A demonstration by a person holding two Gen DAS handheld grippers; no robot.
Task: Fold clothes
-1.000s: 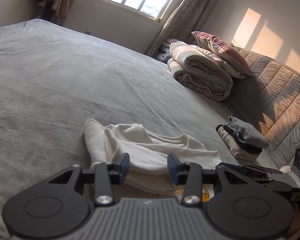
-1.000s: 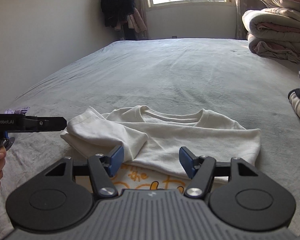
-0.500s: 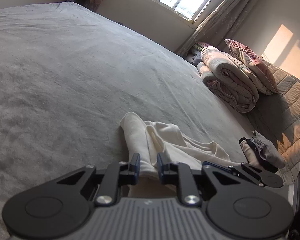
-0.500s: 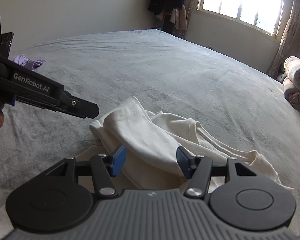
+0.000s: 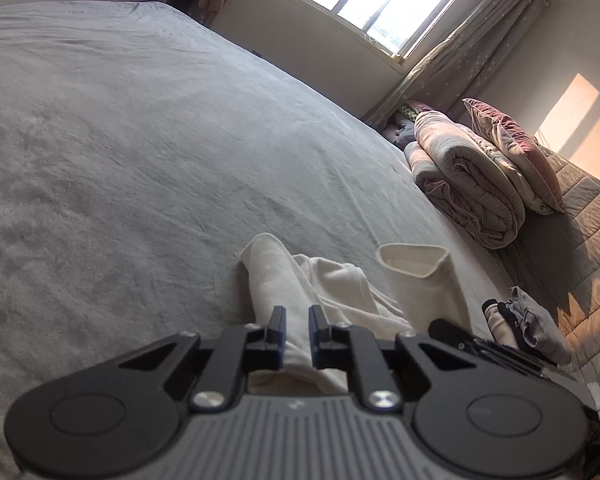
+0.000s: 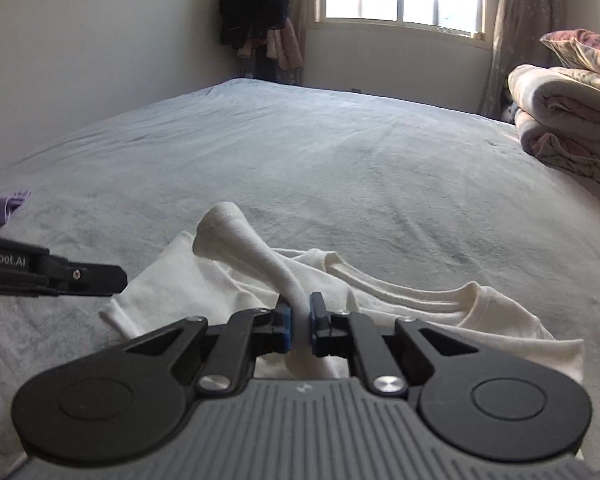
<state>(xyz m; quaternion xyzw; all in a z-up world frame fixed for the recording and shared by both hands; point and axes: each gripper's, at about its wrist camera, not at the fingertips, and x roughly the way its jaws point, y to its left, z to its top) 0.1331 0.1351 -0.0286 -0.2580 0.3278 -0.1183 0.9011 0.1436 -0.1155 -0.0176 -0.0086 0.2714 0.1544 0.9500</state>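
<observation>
A cream T-shirt point(image 6: 480, 312) lies crumpled on the grey bed point(image 6: 340, 168), close in front of both grippers. My left gripper point(image 5: 297, 328) is closing its jaws on a folded edge of the shirt point(image 5: 276, 280), and cloth fills the gap between its pads. The jaws of my right gripper point(image 6: 298, 320) are closing too and pinch a sleeve point(image 6: 236, 236), which stands up from them in a bunched tube. The left wrist view shows that raised sleeve point(image 5: 416, 276) to the right. One of the left gripper's fingers point(image 6: 88, 276) reaches in from the left of the right wrist view.
A rolled quilt point(image 5: 468, 188) with a pillow point(image 5: 512, 148) on top lies at the bed's far right, by a padded headboard point(image 5: 588, 240). A small stack of folded clothes point(image 5: 524, 320) sits near the right. A purple cloth point(image 6: 0, 208) lies at the left edge.
Both grippers went from open to closed on the shirt. The right one shifted onto the sleeve and now holds it raised; the left one rolled and dipped toward the shirt's edge.
</observation>
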